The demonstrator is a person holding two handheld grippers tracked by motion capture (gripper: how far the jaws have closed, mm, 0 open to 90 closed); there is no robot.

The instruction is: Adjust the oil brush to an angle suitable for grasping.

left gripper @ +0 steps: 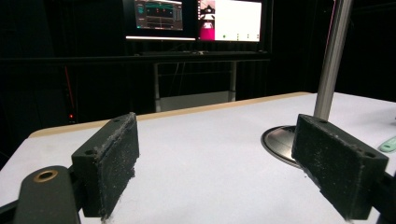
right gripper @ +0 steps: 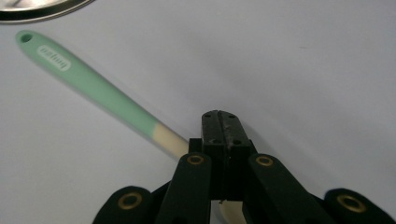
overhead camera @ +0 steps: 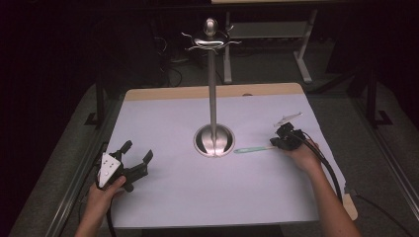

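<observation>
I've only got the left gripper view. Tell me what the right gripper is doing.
Observer: The right gripper is low over the white table with its jaws shut, at the cream end of a long utensil with a mint-green handle. I cannot tell whether it pinches the utensil.
Operator: Say where that handle points.
Observer: Toward the round base of the tall steel stand. Its holed tip lies just short of the base and does not touch it.
Operator: Describe the stand's top.
Observer: Curved metal hooks spread around a knob, and nothing hangs on them.
</observation>
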